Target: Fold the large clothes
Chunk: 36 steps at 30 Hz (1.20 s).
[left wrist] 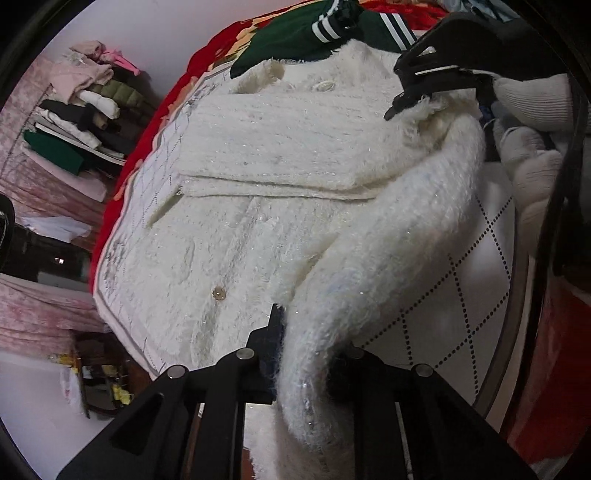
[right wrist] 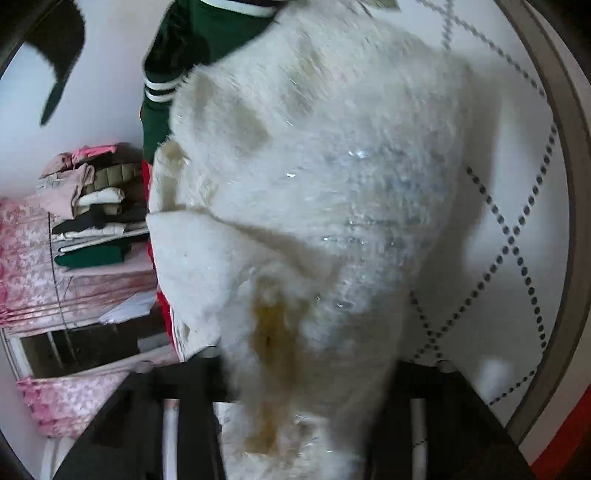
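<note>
In the left wrist view, a fuzzy white coat [left wrist: 258, 206] lies spread over a white quilted cloth [left wrist: 461, 295] with dotted diamond lines, one sleeve [left wrist: 369, 266] running from the far right down to the near edge. The left gripper [left wrist: 306, 354] has its jaws closed on the end of that sleeve, the fluffy cuff bunched between the black fingers. At the far right the right gripper [left wrist: 410, 96], held in a white-gloved hand [left wrist: 532, 122], pinches the coat at the shoulder. A green garment [left wrist: 295, 33] with white stripes lies beyond the coat, and a stack of folded clothes [left wrist: 81, 110] sits at the far left. In the right wrist view, blurred, the coat [right wrist: 314, 184] fills the middle and hangs between the right gripper's [right wrist: 306, 373] fingers, which are clamped on it; a yellowish stain [right wrist: 273, 325] shows near them. The green garment [right wrist: 177, 55] lies far left.
</note>
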Each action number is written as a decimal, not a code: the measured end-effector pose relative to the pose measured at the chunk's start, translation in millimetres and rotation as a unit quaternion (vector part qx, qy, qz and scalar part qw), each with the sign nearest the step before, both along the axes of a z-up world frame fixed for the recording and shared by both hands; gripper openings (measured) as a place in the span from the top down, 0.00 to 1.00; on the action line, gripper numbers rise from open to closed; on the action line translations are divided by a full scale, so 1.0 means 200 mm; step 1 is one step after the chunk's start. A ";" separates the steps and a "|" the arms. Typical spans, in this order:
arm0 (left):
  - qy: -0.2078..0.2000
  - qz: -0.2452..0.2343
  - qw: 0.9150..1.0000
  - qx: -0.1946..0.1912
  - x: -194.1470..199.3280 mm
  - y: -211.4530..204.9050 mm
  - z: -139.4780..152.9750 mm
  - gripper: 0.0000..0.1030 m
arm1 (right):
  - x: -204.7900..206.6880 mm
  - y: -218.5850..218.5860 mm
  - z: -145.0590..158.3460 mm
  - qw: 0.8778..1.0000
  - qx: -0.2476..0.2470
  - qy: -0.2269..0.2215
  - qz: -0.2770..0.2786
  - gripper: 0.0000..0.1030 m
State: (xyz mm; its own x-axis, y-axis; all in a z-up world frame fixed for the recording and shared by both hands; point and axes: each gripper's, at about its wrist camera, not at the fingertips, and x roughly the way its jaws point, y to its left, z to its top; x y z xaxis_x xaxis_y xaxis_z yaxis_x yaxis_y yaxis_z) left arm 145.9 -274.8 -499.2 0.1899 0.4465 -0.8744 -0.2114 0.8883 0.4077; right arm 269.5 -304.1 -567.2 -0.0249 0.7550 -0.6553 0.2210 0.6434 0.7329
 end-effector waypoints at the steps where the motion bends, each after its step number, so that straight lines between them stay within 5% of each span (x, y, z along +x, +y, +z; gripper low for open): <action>1: -0.002 -0.002 1.000 -0.011 0.00 0.03 0.02 0.87 | 0.01 0.03 0.05 1.000 -0.010 -0.011 0.002 0.68; 8: -0.031 0.007 0.994 -0.100 -0.06 0.41 0.27 0.86 | -0.01 0.26 0.58 0.994 -0.084 -0.069 0.034 0.72; 15: -0.055 0.081 0.981 -0.165 -0.05 1.00 0.36 0.81 | 0.03 0.82 0.96 0.974 -0.166 -0.104 0.113 0.72; 21: -0.050 0.187 0.955 -0.226 -0.03 1.56 0.14 0.76 | 0.15 1.58 0.78 0.955 -0.223 -0.082 0.175 0.67; 26: -0.041 0.267 0.930 -0.248 -0.09 1.95 -0.12 0.52 | 0.22 2.05 0.49 0.935 -0.240 -0.053 0.254 0.30; 28: -0.052 0.285 0.923 -0.252 -0.13 2.04 -0.14 0.48 | 0.25 2.07 0.50 0.942 -0.214 -0.051 0.252 0.26; 30: -0.061 0.296 0.919 -0.252 -0.17 2.09 -0.15 0.29 | 0.27 1.99 0.58 0.955 -0.165 -0.064 0.236 0.26; 32: -0.060 0.297 0.920 -0.248 -0.18 2.09 -0.17 0.28 | 0.30 1.85 0.65 0.969 -0.126 -0.076 0.197 0.26; 36: -0.043 0.293 0.923 -0.245 -0.14 2.09 -0.24 0.28 | 0.44 1.63 0.60 0.978 -0.149 -0.078 0.120 0.30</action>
State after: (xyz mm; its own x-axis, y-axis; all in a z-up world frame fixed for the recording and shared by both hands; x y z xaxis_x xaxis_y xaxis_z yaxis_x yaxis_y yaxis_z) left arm 117.3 142.6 -547.2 0.1190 0.0490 -0.9917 -0.7266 0.6849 -0.0534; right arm 358.2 21.6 -446.4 -0.0610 0.5147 -0.8552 -0.0627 0.8531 0.5179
